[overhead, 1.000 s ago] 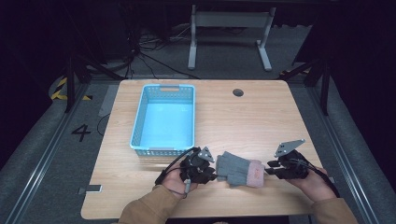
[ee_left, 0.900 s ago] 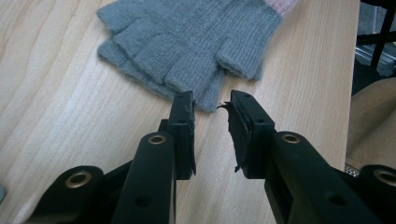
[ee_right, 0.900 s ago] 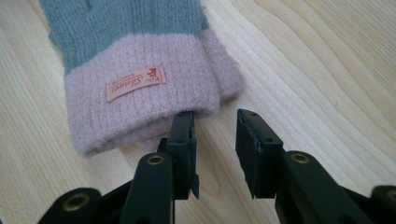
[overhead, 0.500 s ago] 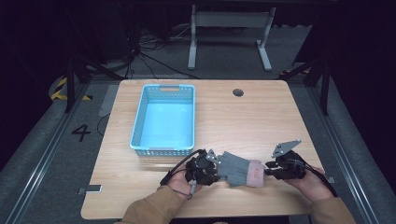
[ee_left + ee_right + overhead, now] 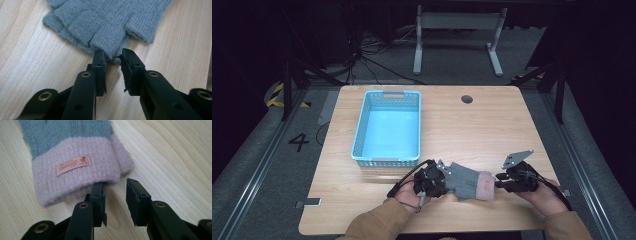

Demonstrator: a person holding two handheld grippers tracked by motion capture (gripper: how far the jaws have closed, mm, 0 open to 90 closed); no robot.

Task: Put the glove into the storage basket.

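- We see a grey fingerless glove [image 5: 464, 180] with a pink cuff [image 5: 484, 186] lying flat on the table [image 5: 472, 130], near the front edge at about 6 o'clock from the table's middle (slightly to the right of it).
- In the right gripper view the cuff [image 5: 75, 172] carries a small orange label [image 5: 73, 165] with writing we cannot read.
- In the left gripper view the glove's short finger stubs [image 5: 100, 37] point toward the camera, with bare wood on either side.
- The left gripper [image 5: 432, 181] sits at the glove's 9 o'clock end. In its own view the left gripper [image 5: 113, 60] has its jaws parted by a narrow gap, their tips at the edge of a finger stub; whether they touch the knit we cannot tell.
- The right gripper [image 5: 504, 181] sits at the glove's 3 o'clock end, by the cuff. In its own view the right gripper [image 5: 115, 187] has its jaws apart; the left jaw's tip is tucked under the cuff's rim and the right one stands clear over bare wood.
- A grey three-cornered plate [image 5: 517, 159] rises from the right gripper.
- A blue basket [image 5: 362, 135] stands at about 11 o'clock from the glove, well apart from it (nothing lies in it).
- A dark round hole [image 5: 467, 99] marks the table at about 12 o'clock from the glove, near the far edge.
- Tan sleeves [image 5: 377, 225] come in from the bottom.
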